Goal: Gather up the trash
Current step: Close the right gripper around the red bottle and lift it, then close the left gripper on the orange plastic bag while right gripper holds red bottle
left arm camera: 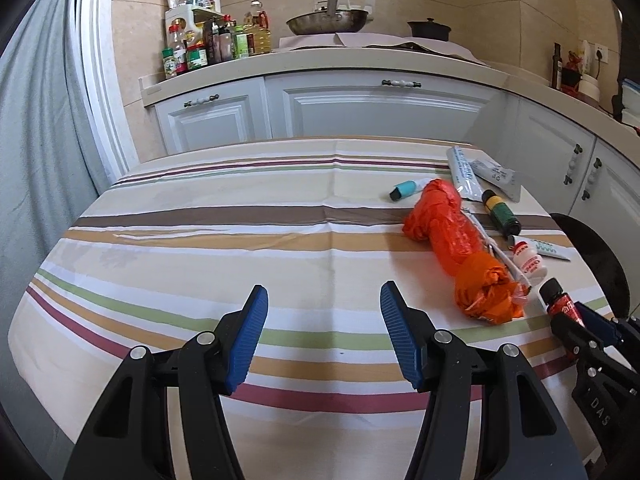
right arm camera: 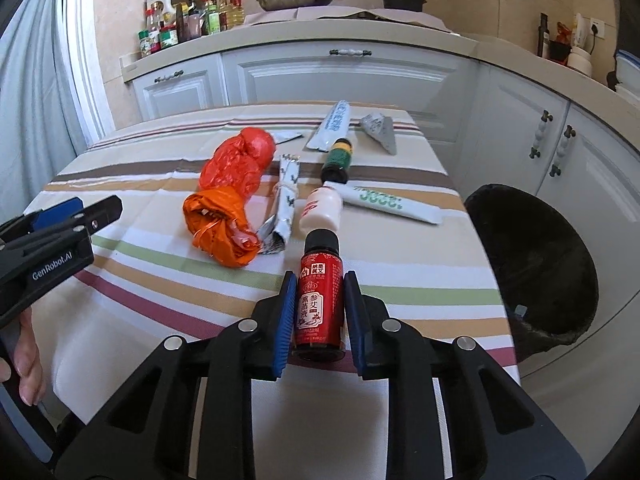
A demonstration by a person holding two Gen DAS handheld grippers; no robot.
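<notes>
- The right gripper (right arm camera: 317, 312) is closed on the red bottle (right arm camera: 319, 294), its blue pads (right arm camera: 285, 320) pressing the label from both sides. The bottle's cap points away at 12 o'clock, so the grip sits on the widest, flattest part.
- The black bin (right arm camera: 532, 264) stands off the table's edge at about 3 o'clock of the held bottle, probably so trash can drop straight in.
- The left gripper (left arm camera: 324, 336) hangs over bare striped tablecloth (left arm camera: 200, 240) with its jaws spread wide and nothing between them, likely waiting its turn.
- The rest of the trash lies in a cluster at 12 o'clock of the right gripper: orange plastic bag (right arm camera: 232, 192), white bottle (right arm camera: 322, 210), green bottle (right arm camera: 338, 158), white tube (right arm camera: 392, 202).
</notes>
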